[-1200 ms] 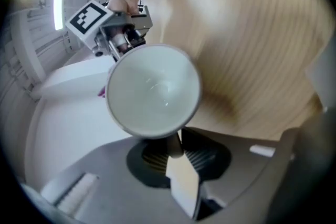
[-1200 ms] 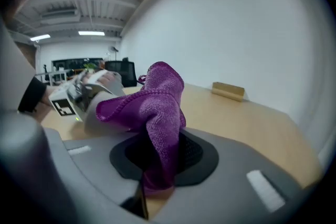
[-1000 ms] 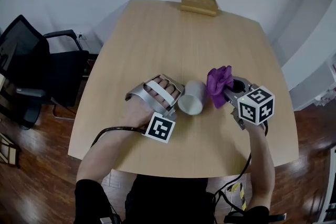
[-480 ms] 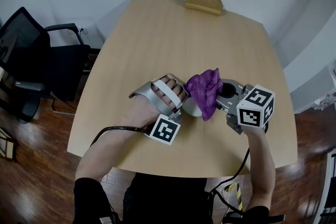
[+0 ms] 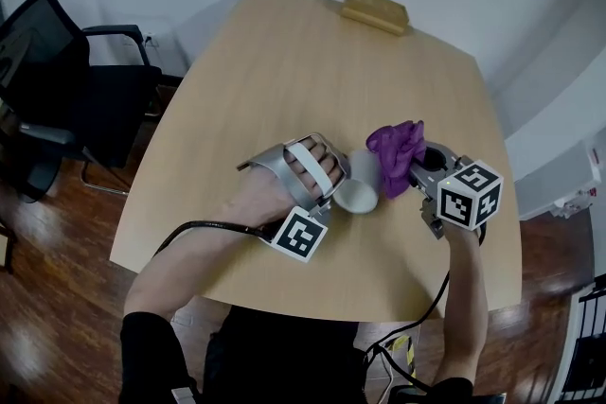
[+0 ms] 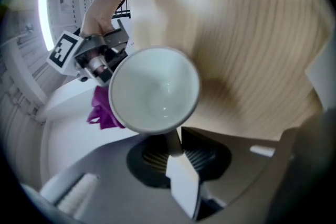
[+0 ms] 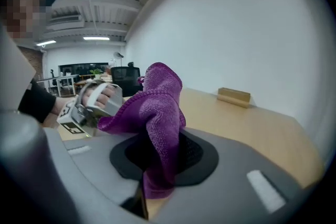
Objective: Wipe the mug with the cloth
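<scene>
As the head view shows, the mug point(image 5: 358, 194) sits at centre frame, the cloth point(image 5: 396, 151) just right of it. Left gripper view: the left gripper point(image 6: 173, 148) pinches the mug's handle, mouth facing the camera. Right gripper view: the right gripper point(image 7: 152, 186) clamps the cloth

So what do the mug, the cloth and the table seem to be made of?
The mug is probably glazed ceramic: white, smooth, with glossy highlights inside. The cloth looks like purple microfibre or terry, going by its fuzzy looped pile and soft folds. The table is light wood or a wood-look laminate, with fine grain lines and a matte top; which one I cannot tell.
</scene>
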### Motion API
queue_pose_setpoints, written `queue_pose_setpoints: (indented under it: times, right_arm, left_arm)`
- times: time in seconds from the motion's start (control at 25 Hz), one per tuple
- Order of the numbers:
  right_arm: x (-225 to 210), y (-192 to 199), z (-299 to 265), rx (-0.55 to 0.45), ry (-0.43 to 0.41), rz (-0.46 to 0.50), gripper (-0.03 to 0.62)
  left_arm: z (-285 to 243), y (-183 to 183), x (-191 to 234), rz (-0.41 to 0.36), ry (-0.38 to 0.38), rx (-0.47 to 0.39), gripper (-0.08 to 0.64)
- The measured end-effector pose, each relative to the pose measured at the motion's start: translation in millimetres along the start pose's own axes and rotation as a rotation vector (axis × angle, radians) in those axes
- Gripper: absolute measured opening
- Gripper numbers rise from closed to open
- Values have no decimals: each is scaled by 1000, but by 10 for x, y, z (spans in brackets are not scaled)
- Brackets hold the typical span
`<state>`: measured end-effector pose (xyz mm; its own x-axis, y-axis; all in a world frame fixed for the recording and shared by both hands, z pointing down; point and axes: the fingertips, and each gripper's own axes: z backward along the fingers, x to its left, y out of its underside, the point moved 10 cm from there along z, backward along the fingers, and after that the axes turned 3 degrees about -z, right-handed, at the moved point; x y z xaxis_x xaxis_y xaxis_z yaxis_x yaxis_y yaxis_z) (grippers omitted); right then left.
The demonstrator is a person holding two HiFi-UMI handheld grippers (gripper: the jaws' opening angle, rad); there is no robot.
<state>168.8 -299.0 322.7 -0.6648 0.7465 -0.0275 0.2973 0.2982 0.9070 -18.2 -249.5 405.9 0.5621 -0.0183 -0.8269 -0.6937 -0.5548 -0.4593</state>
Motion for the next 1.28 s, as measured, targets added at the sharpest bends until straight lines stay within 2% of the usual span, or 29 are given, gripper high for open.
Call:
queue_pose_setpoints:
  times: [0.12, 0.16, 0.24, 0.32, 0.4, 0.72, 0.92, 1.0, 1.12, 1.2, 1.28]
  right_arm:
    - [352, -335, 48, -78, -170, -15, 78]
    - [457, -397, 13, -75, -215, -4, 78]
    - [604, -401, -120, -8, -242, 61, 78]
    - [638, -300, -256, 88, -225, 128, 78]
    - [576, -195, -309, 131, -212, 126, 78]
    - [180, 91, -185, 27, -201, -114, 77]
    - [-56, 346, -173, 52, -82, -161, 78]
    - [-73, 333, -99, 19, -42, -166, 78]
    - [82, 98, 93, -81, -41, -82, 78]
    - [333, -84, 173, -145, -108, 66, 78]
    - [578, -146, 131, -138, -164, 254, 78]
  left_arm:
    - [3, -2, 2, -7, -4, 1, 80]
    - [6, -2, -4, -6, -5, 1, 80]
    - [19, 1, -2, 6, -14, 1, 80]
    - [44, 23, 51, 37, -40, 10, 83]
    - [72, 66, 120, 69, -74, 32, 90]
    - [72, 125, 155, 134, -92, 40, 94]
    - [81, 110, 196, 155, -104, 38, 78]
    - [91, 91, 213, 146, -111, 40, 78]
    - [89, 97, 237, 150, -113, 42, 78]
    - [88, 117, 242, 167, -110, 37, 78]
    - [83, 132, 242, 185, -108, 26, 77]
